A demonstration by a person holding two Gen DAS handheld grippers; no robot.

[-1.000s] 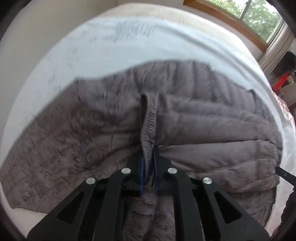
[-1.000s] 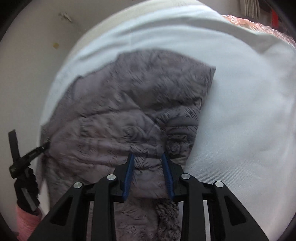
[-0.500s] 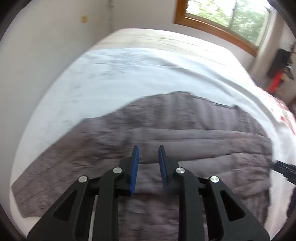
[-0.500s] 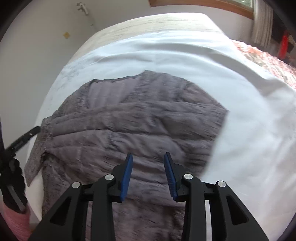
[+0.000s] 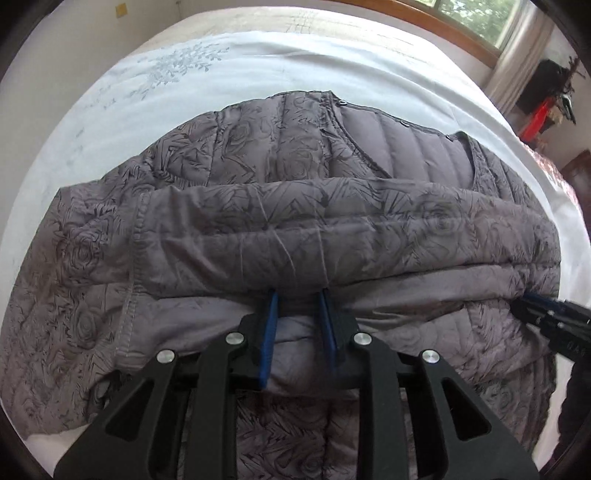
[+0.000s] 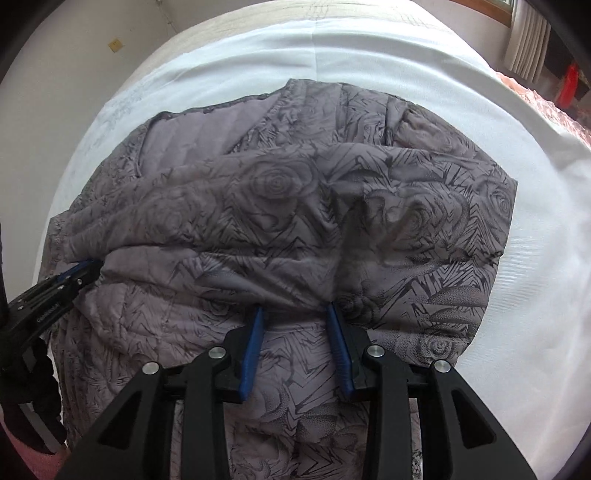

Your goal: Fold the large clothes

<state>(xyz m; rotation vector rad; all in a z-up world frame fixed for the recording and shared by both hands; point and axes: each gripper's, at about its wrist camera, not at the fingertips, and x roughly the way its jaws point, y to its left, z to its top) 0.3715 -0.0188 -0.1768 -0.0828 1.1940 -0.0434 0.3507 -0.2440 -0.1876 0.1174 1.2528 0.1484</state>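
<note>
A grey quilted jacket with a rose print lies spread on a white bedsheet, with a fold of it laid across the middle; it also fills the right wrist view. My left gripper is open, its blue pads touching the near edge of the fold, nothing pinched. My right gripper is open at the same fold edge further right. Each gripper shows in the other's view: the right one, the left one.
The bed runs back toward a wooden-framed window with a curtain. A white wall stands on the left. A pink patterned cover and red objects lie at the far right.
One second ago my left gripper was shut on a pinch of jacket; it has let go. Both grippers have drawn back and dropped to the fold's near edge, open.
</note>
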